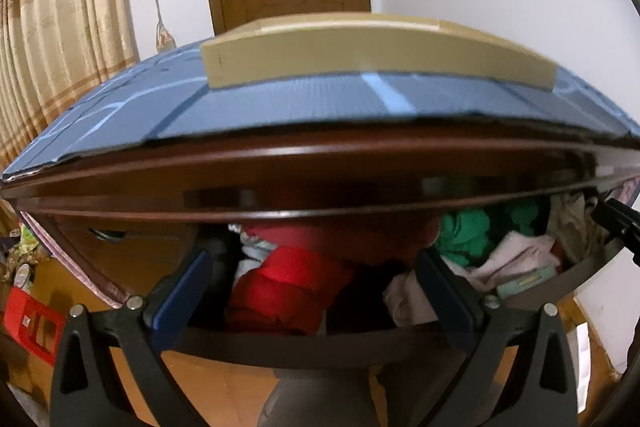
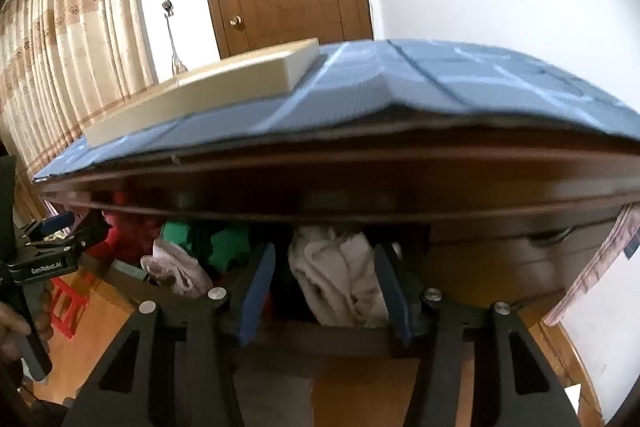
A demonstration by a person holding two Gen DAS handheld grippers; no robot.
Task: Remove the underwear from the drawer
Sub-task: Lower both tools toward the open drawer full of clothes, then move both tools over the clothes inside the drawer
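The drawer [image 1: 248,347] stands open under the dark wood cabinet top, stuffed with clothes. In the left wrist view my left gripper [image 1: 312,279] is open wide over a red garment [image 1: 280,291], its pads clear of the cloth. Green cloth [image 1: 464,235] and pinkish-white cloth [image 1: 516,255] lie to the right. In the right wrist view my right gripper [image 2: 326,283] is narrowed around a bunched white piece of underwear [image 2: 336,279] that fills the space between its blue pads [image 2: 258,291]. The left gripper [image 2: 52,239] shows at that view's left edge.
A blue mat [image 1: 320,99] covers the cabinet top, with a flat beige box [image 1: 380,51] on it. The cabinet's overhanging edge sits just above the drawer opening. A red stool [image 1: 32,323] stands on the wooden floor at the left. Behind are a curtain and a wooden door.
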